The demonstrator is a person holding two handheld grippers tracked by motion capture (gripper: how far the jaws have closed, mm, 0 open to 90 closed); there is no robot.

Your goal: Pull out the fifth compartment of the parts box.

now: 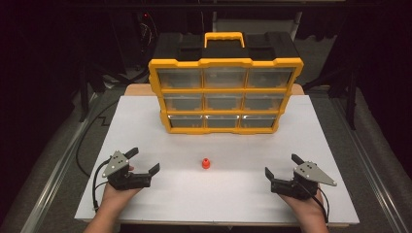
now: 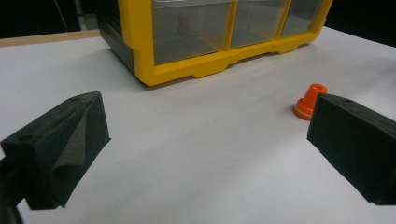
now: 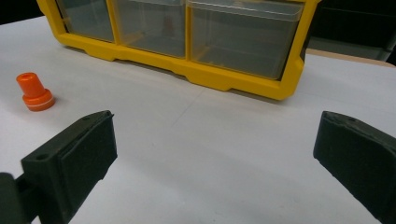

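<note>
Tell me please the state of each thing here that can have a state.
Left claw: open, holding nothing, resting near the table's front edge.
Right claw: open, holding nothing.
Orange cap: upright on the white table, touching neither claw.
Yellow drawer organizer: standing upright, all nine clear drawers shut.
Handle: on top of the organizer.

One orange cap [image 1: 206, 163], one yellow organizer [image 1: 224, 94] with nine clear drawers, and two tongs.
</note>
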